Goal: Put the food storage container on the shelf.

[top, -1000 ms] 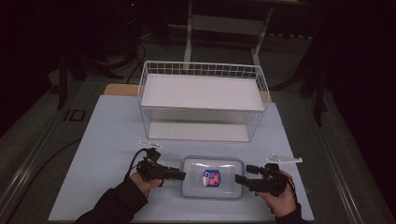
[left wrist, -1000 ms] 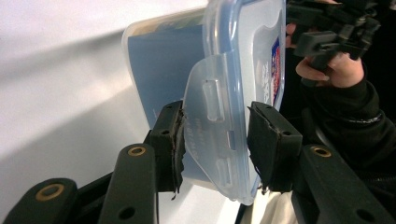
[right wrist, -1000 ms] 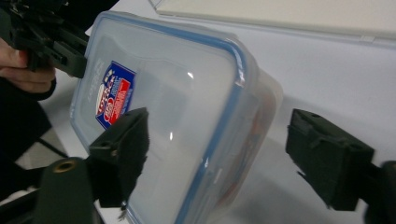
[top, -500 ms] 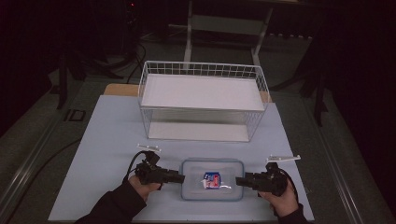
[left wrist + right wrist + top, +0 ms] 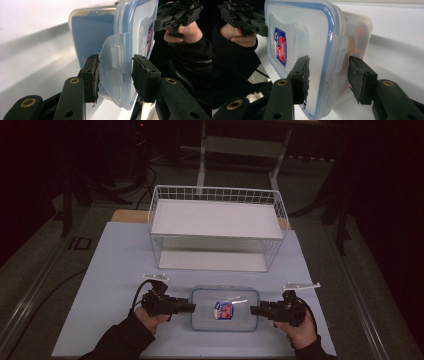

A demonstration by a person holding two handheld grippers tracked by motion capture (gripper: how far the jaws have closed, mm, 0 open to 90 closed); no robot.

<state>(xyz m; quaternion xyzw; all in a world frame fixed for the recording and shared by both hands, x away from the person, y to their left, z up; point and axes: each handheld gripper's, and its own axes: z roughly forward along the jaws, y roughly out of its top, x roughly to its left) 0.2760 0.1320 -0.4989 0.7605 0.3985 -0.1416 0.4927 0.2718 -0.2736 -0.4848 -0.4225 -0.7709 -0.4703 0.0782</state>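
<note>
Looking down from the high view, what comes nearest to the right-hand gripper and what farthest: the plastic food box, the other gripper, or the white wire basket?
1. Plastic food box: right at the right gripper, its end between the jaws.
2. Left gripper: across the box, at its opposite end.
3. White wire basket: farthest, at the back of the table.

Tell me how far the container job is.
Done: the grippers flank the food container. In hand: left gripper pinches the latch flap; right gripper has just been closing its jaws on the other end. Left: probably lifting; it lies on the table.
</note>
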